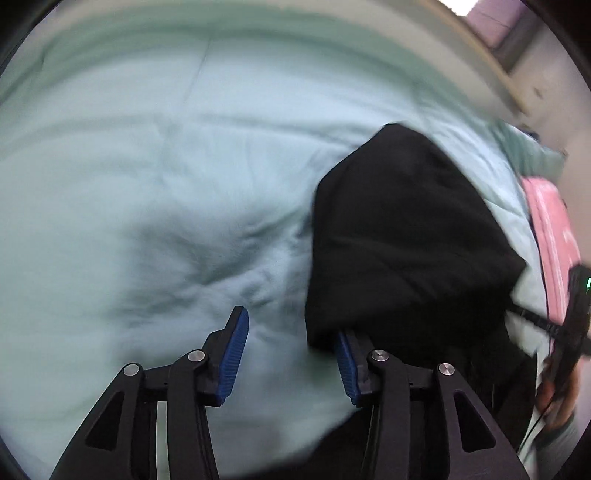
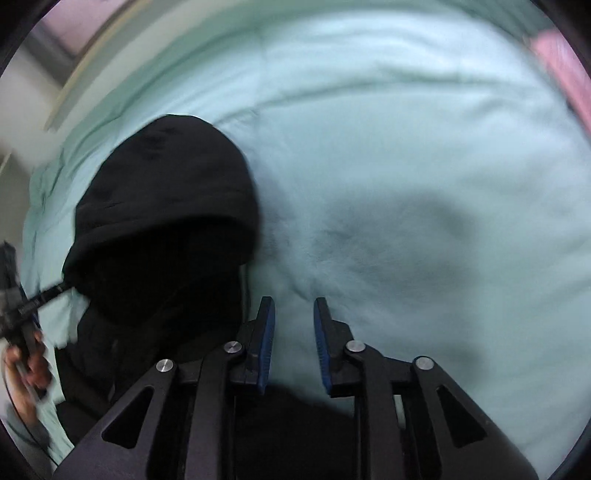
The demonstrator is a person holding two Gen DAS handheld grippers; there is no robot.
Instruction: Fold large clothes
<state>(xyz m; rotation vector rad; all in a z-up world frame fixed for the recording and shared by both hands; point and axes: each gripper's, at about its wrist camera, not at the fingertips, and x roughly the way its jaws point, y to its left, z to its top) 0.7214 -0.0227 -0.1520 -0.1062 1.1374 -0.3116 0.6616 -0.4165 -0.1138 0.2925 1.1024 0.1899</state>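
Claws both empty: left claw (image 1: 291,347) half open, right claw (image 2: 294,325) narrow; should grip black hoodie (image 1: 399,229) edges evenly on bed (image 1: 147,184).

Bed w/ pale mint-green quilt (image 1: 155,177) fills nearly all of both views, spreading ahead of & under the tongs; soft creases, stitched seams, soft shadow patches just ahead of the tongs. Light is cool, diffuse. Beyond the far edge of the bed: cream bed frame or rail (image 1: 491,62), then whitish wall (image 2: 26,99). Pink patch, maybe curtain or window area (image 1: 495,18), at the far corner, too blurred to tell. Pink fabric (image 2: 565,66) at the bed's side edge.
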